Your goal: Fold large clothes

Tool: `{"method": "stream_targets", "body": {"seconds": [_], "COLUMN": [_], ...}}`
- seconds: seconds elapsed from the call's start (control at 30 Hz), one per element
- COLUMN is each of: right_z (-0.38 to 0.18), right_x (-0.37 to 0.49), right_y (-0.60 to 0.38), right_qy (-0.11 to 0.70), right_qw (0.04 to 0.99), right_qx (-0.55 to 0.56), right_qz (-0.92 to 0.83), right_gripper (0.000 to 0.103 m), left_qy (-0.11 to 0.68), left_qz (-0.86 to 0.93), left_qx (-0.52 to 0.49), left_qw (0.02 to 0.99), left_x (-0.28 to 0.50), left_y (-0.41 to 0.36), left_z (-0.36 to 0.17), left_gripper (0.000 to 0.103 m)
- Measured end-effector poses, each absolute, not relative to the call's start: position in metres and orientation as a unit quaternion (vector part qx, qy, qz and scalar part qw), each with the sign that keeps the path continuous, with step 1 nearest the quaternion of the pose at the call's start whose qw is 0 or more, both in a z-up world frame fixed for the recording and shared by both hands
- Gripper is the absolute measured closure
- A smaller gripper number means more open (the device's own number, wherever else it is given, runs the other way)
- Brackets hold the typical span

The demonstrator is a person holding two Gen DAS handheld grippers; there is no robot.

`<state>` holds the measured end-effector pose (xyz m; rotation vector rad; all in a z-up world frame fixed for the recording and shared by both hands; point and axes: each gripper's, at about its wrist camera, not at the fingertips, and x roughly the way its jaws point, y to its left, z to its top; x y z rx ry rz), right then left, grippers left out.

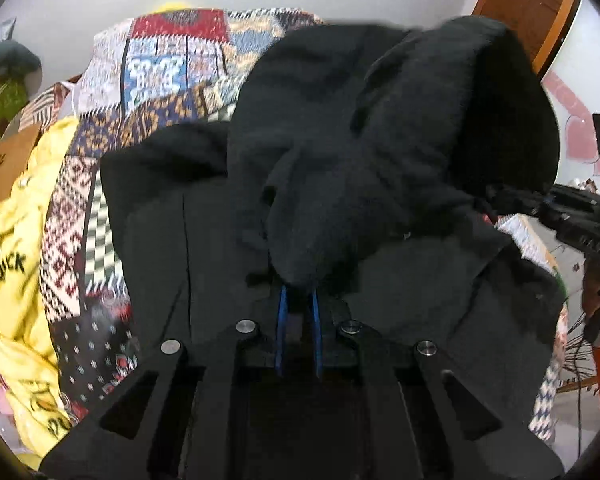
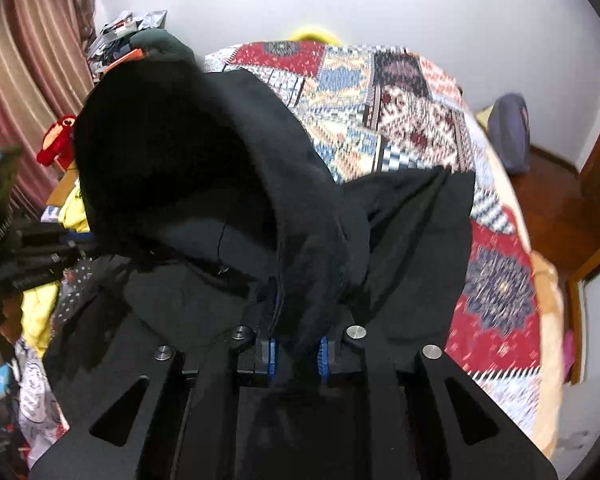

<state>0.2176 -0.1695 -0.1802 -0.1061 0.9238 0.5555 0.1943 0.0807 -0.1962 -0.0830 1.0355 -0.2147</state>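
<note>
A large black hooded garment (image 1: 340, 152) lies on the patchwork bedspread (image 1: 160, 80) and is partly lifted. My left gripper (image 1: 299, 300) is shut on a fold of its black fabric, which drapes over the blue pads (image 1: 283, 320). My right gripper (image 2: 298, 336) is shut on another fold of the same black garment (image 2: 204, 168), near the hood, whose opening bulges up at the left. The blue pads (image 2: 272, 356) show at both sides of the pinched cloth. The other gripper shows dark at the right edge of the left wrist view (image 1: 580, 220).
A yellow printed garment (image 1: 16, 280) lies heaped at the bed's left side. A striped curtain (image 2: 24, 80) and a cluttered shelf stand to the left. A wooden floor (image 2: 552, 208) and a grey bag (image 2: 510, 132) are past the bed's right edge.
</note>
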Motion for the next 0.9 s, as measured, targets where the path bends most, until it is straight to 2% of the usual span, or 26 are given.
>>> {"method": "stream_targets", "body": {"seconds": [0.1, 0.23, 0.37, 0.53, 0.7, 0.8, 0.9], "right_z": [-0.188, -0.191, -0.189, -0.176, -0.147, -0.132, -0.121], "right_x": [0.216, 0.212, 0.205, 0.204, 0.222, 0.238, 0.248], "right_y": [-0.178, -0.197, -0.219, -0.242, -0.250, -0.244, -0.236], "right_qy": [0.457, 0.472, 0.474, 0.459, 0.429, 0.414, 0.396], "right_qw": [0.852, 0.845, 0.848, 0.863, 0.881, 0.887, 0.894], "right_qx": [-0.044, -0.037, -0.035, -0.034, -0.016, -0.002, 0.005], "right_qz": [0.253, 0.248, 0.235, 0.209, 0.198, 0.205, 0.210], "right_gripper": [0.084, 0.084, 0.083, 0.083, 0.083, 0.075, 0.062], "left_qy": [0.503, 0.504, 0.487, 0.446, 0.403, 0.387, 0.374], "left_qz": [-0.102, -0.096, -0.077, -0.043, -0.005, -0.002, -0.009], "left_qx": [-0.033, -0.033, -0.012, 0.001, 0.002, -0.004, -0.007], "left_qw": [0.858, 0.857, 0.870, 0.894, 0.915, 0.922, 0.927], "left_x": [0.187, 0.174, 0.163, 0.165, 0.195, 0.216, 0.237], "left_y": [0.079, 0.086, 0.099, 0.114, 0.125, 0.126, 0.122], "left_z": [-0.205, -0.208, -0.195, -0.160, -0.123, -0.106, -0.091], "left_gripper": [0.093, 0.079, 0.075, 0.050, 0.043, 0.036, 0.028]}}
